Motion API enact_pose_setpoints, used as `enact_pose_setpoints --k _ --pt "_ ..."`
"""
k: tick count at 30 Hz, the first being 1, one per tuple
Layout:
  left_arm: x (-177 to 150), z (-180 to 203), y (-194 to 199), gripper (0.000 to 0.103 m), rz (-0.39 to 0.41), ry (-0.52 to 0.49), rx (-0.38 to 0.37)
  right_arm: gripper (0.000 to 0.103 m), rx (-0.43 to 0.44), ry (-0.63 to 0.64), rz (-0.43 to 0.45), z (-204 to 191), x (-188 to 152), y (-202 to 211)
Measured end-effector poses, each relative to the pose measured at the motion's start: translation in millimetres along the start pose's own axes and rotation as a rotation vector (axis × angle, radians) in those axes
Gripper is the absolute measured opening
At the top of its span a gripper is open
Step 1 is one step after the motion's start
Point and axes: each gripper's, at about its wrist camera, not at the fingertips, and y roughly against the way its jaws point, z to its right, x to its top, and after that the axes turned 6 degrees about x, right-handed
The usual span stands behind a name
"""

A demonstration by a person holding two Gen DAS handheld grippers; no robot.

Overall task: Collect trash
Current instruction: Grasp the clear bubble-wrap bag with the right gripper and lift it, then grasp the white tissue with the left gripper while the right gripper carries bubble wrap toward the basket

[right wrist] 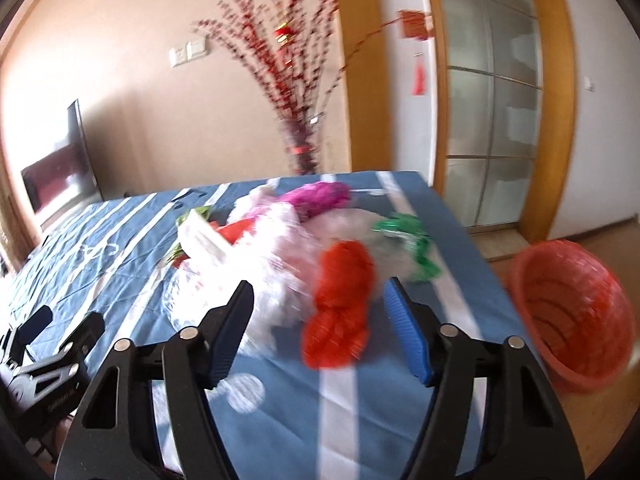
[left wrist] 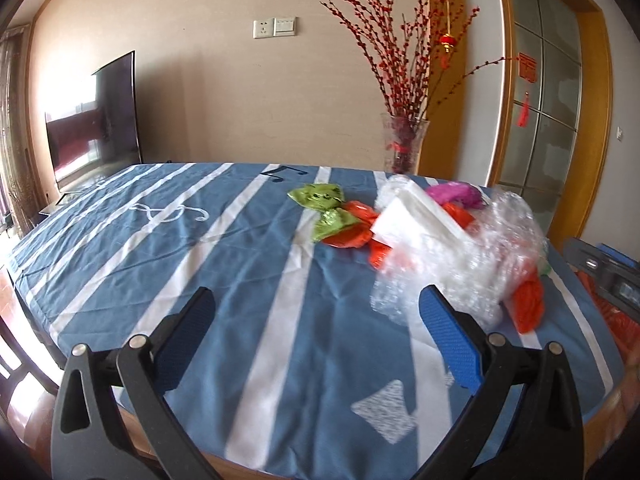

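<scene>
You have barely begun: your left gripper [left wrist: 316, 304] and right gripper [right wrist: 320, 304] gape wide and empty, the trash pile [right wrist: 288, 240] covers the table [left wrist: 200, 248], and the red basket [right wrist: 572, 312] looks empty through blur.

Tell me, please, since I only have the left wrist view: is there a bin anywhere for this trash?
Observer: Yes, a round red plastic basket stands on the floor past the table's right edge.
Operator: Is anything in it?
Observer: Its visible inside looks empty.
Operator: Is the right hand-held gripper holding anything?
Observer: No, the right hand-held gripper is open, with a crumpled red plastic bag lying just ahead between its fingers.
</scene>
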Motion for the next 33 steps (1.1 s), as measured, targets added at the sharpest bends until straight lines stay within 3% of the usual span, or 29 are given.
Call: enact_pose_setpoints --k 6,7,10,16,20,27,33 --pt "2 -9 -11 0.099 -0.021 0.009 0.007 0.059 -0.007 0.023 -0.058 -14 10 -42" --pt "3 -10 -12 0.098 -0.024 0.009 0.004 0.05 -0.014 0.033 -0.079 -15 9 -50" --pt "4 -10 -19 0.093 -0.04 0.005 -0.01 0.004 -0.001 0.035 -0.132 -13 5 -62" --pt "7 -3 -29 0.084 -0.065 -0.009 -0.035 0.002 0.07 0.044 -0.077 -13 9 -32" --pt "10 5 -35 0.084 -0.074 -0.019 -0.056 0.002 0.066 0.039 -0.022 1 21 -2" --pt "20 37 -46 0.084 -0.089 -0.058 -0.115 0.002 0.015 -0.043 0.07 47 40 42" --pt "28 65 -59 0.082 -0.121 -0.086 -0.173 0.002 -0.09 -0.05 0.136 73 46 65"
